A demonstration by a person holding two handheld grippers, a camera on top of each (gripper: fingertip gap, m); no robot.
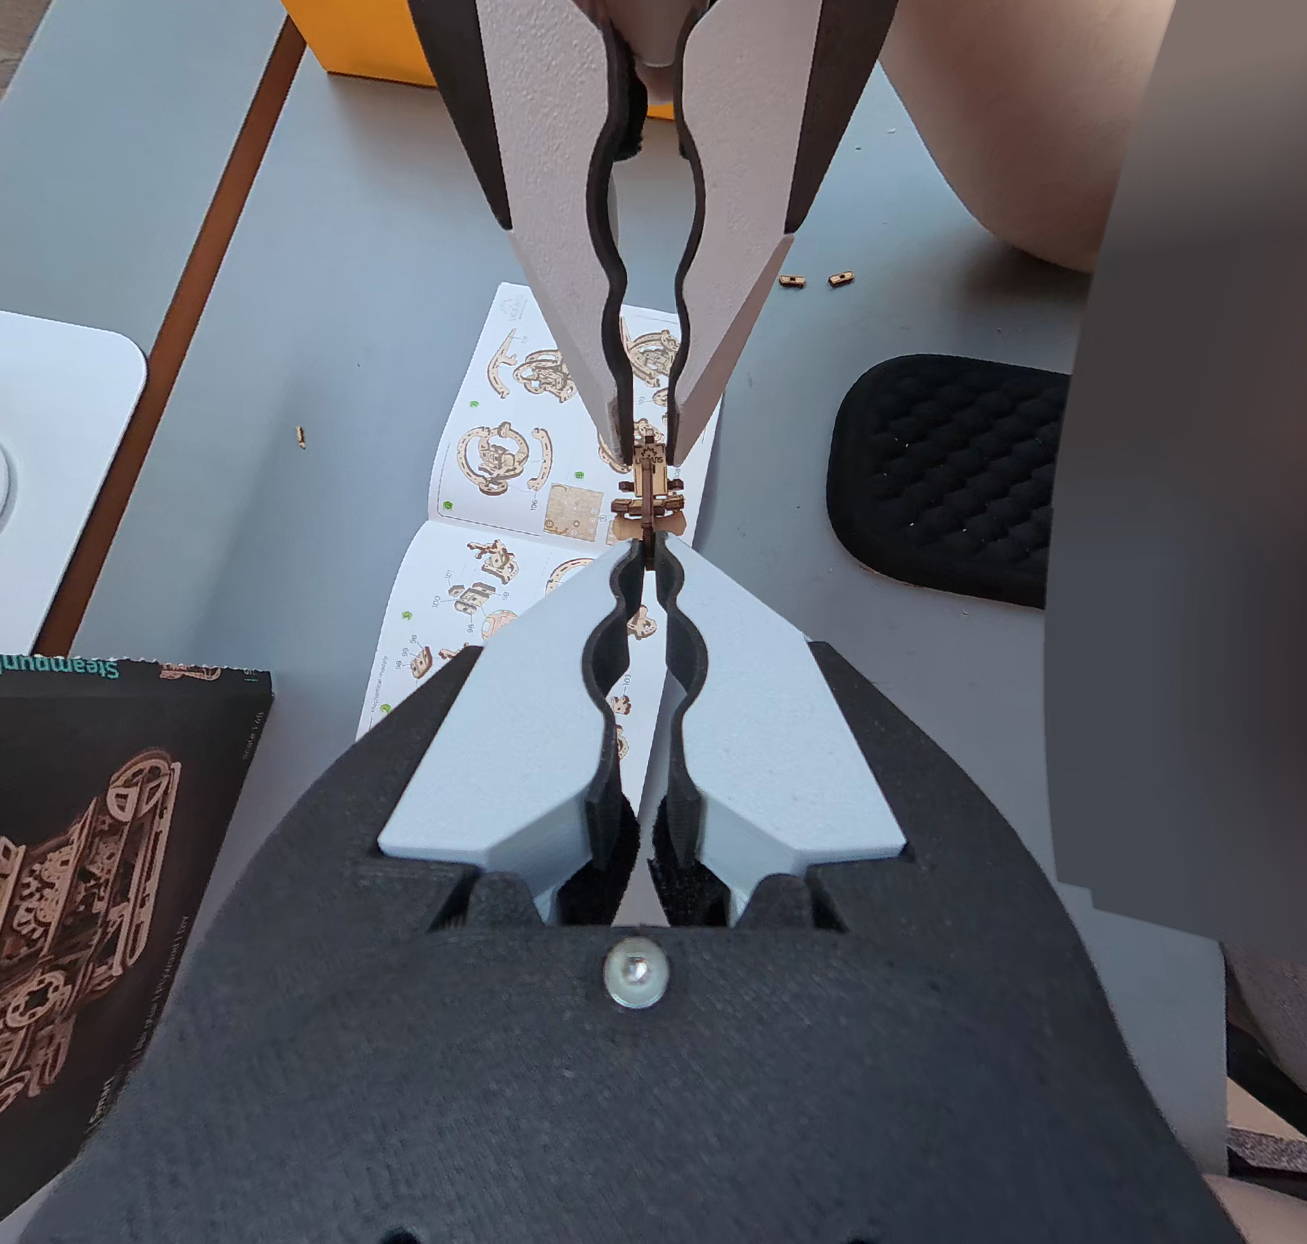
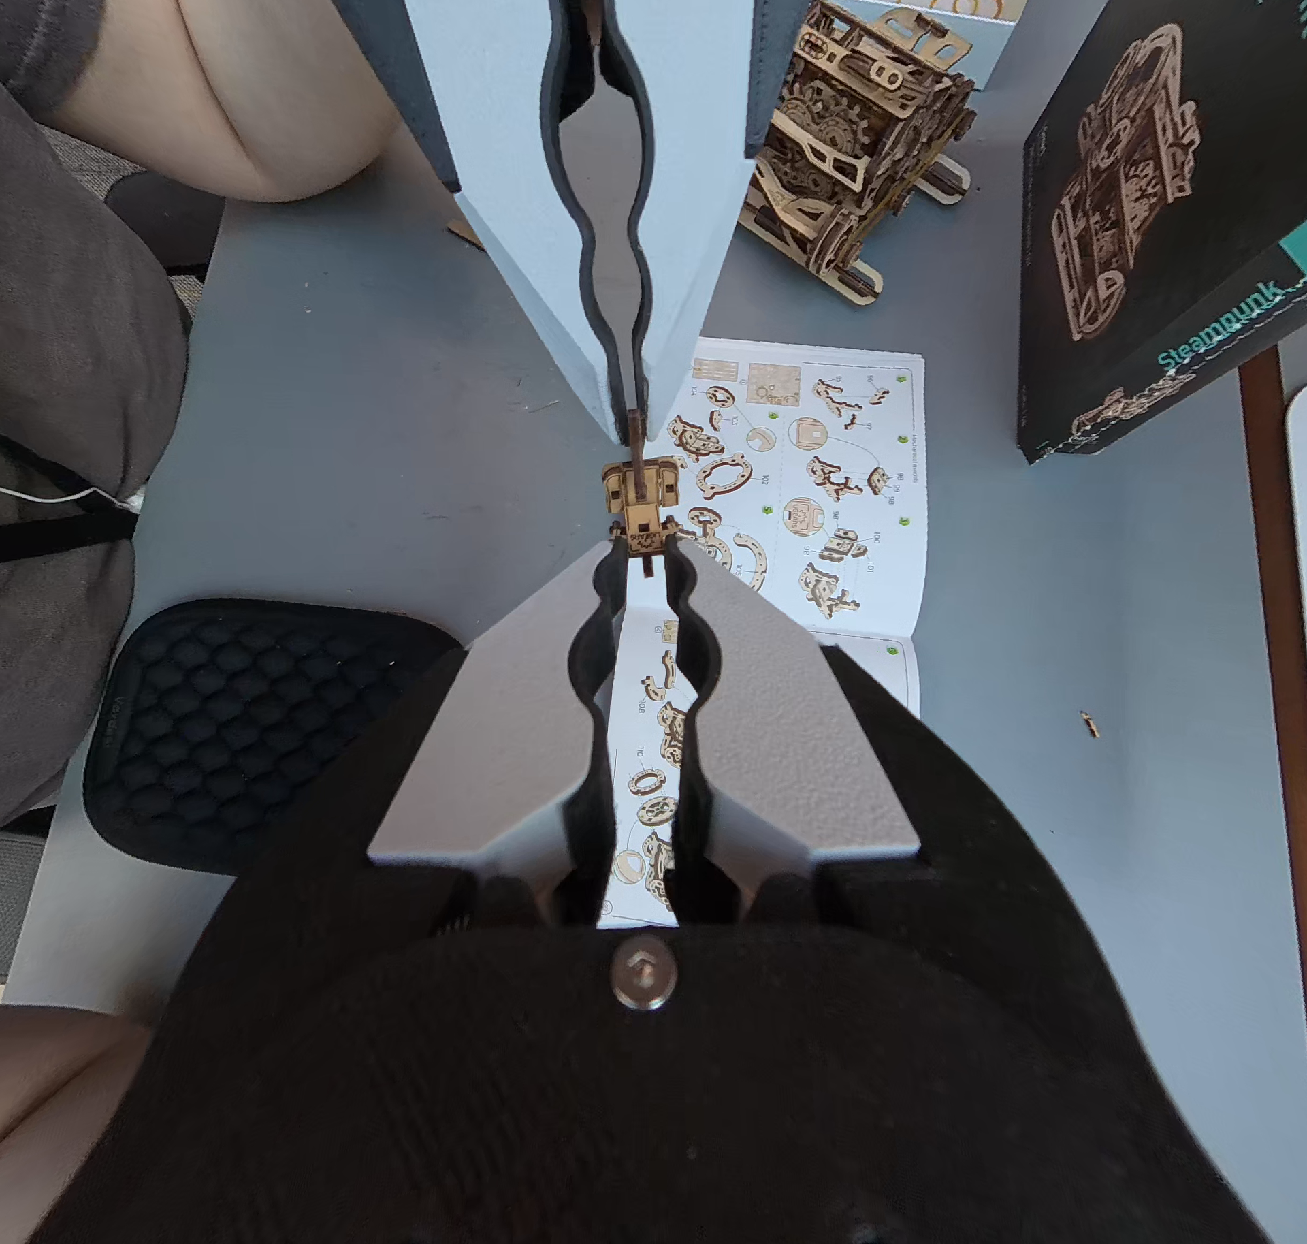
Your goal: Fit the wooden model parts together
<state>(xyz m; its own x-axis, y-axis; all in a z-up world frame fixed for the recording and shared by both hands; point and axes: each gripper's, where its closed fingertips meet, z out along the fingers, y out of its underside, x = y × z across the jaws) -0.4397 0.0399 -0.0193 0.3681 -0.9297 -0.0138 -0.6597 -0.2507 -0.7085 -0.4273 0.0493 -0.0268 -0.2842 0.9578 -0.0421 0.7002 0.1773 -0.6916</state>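
A small wooden model assembly (image 1: 647, 499) hangs in the air between my two grippers, above an open instruction booklet (image 1: 509, 502). My left gripper (image 1: 649, 551) is shut on its near end, a thin dark wooden tab. My right gripper (image 2: 645, 553) is shut on the opposite end, the pale engraved piece (image 2: 642, 531). The grippers face each other tip to tip; the right one shows at the top of the left wrist view (image 1: 647, 449), the left one at the top of the right wrist view (image 2: 634, 425). The small assembly (image 2: 640, 492) looks joined in the middle.
A larger built wooden model (image 2: 849, 142) stands at the back on the grey table (image 2: 396, 375). The dark kit box (image 2: 1160, 205) lies beside it. A black mesh pad (image 2: 247, 722), two tiny loose wooden pieces (image 1: 817, 280), a yellow box (image 1: 353, 7) and a person's arm (image 2: 233, 78) are nearby. Both grippers' tips are close together, under 4 cm apart. Between my left fingertips and the larger built wooden model (image 2: 849, 142) there is roughly 20 centimetres.
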